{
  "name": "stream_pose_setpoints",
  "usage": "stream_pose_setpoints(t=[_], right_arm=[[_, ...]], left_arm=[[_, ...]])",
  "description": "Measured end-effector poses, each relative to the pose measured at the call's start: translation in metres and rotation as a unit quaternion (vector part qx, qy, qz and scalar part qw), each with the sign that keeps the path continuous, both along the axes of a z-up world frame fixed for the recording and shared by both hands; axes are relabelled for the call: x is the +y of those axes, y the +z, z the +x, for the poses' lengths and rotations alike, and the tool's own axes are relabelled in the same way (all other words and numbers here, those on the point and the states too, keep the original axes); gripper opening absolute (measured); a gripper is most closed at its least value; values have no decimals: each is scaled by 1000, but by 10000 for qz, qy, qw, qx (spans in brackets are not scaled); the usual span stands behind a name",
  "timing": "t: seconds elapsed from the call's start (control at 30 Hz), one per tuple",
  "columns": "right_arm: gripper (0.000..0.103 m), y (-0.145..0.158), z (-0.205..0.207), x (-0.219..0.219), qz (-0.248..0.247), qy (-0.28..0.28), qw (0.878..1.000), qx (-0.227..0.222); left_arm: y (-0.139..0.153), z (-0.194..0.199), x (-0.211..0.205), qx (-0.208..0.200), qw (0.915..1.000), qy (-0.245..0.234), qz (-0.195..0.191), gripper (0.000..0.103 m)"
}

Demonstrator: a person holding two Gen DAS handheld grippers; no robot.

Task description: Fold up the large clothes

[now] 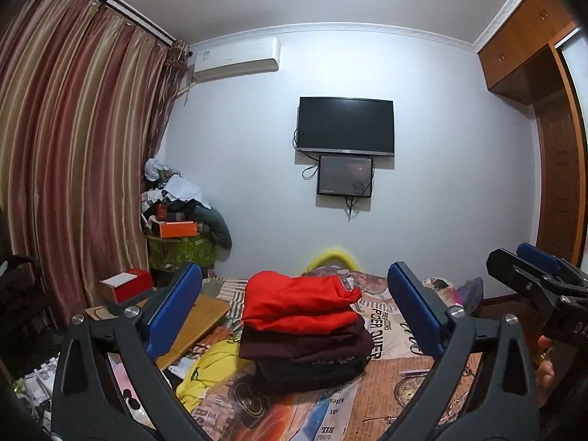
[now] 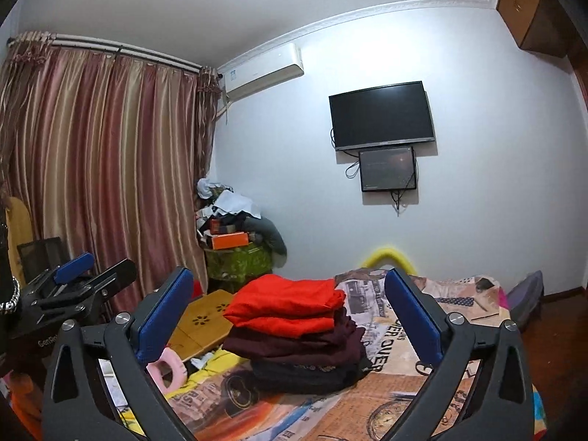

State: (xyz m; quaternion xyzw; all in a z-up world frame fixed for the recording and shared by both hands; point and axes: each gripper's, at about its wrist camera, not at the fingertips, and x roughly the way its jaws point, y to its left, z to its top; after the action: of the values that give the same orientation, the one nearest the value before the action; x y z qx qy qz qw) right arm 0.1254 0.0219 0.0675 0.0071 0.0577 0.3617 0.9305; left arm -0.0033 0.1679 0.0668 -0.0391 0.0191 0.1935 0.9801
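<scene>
A stack of folded clothes sits on the printed bedspread (image 1: pixel 397 397): a red garment (image 1: pixel 297 303) on top, a maroon one (image 1: pixel 308 341) under it, a black one (image 1: pixel 312 369) at the bottom. The stack shows in the right wrist view too, red garment (image 2: pixel 286 305) on top. My left gripper (image 1: pixel 294 312) is open and empty, held above the bed in front of the stack. My right gripper (image 2: pixel 290 312) is open and empty, beside the left one; it shows at the right edge of the left wrist view (image 1: pixel 529 268). A yellow garment (image 1: pixel 209 371) lies crumpled left of the stack.
A wooden lap table (image 2: pixel 205 325) lies at the bed's left side, with a pink object (image 2: pixel 169 369) near it. A cluttered side table (image 1: pixel 180 228) stands by the striped curtains (image 1: pixel 73 147). A TV (image 1: pixel 345 126) hangs on the far wall. A wardrobe (image 1: pixel 551 110) stands on the right.
</scene>
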Motion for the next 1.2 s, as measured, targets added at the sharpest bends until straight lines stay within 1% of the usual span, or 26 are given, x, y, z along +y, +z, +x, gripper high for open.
stream_pose_setpoints(t=[0.47, 1.2], right_arm=[[103, -12, -1, -7, -127, 10, 9998, 147], [103, -11, -2, -22, -76, -91, 9993, 352]], left_arm=[[-11, -1, 0, 66, 9999, 73, -119, 102], [-17, 10, -15, 302, 9995, 36, -17, 102]])
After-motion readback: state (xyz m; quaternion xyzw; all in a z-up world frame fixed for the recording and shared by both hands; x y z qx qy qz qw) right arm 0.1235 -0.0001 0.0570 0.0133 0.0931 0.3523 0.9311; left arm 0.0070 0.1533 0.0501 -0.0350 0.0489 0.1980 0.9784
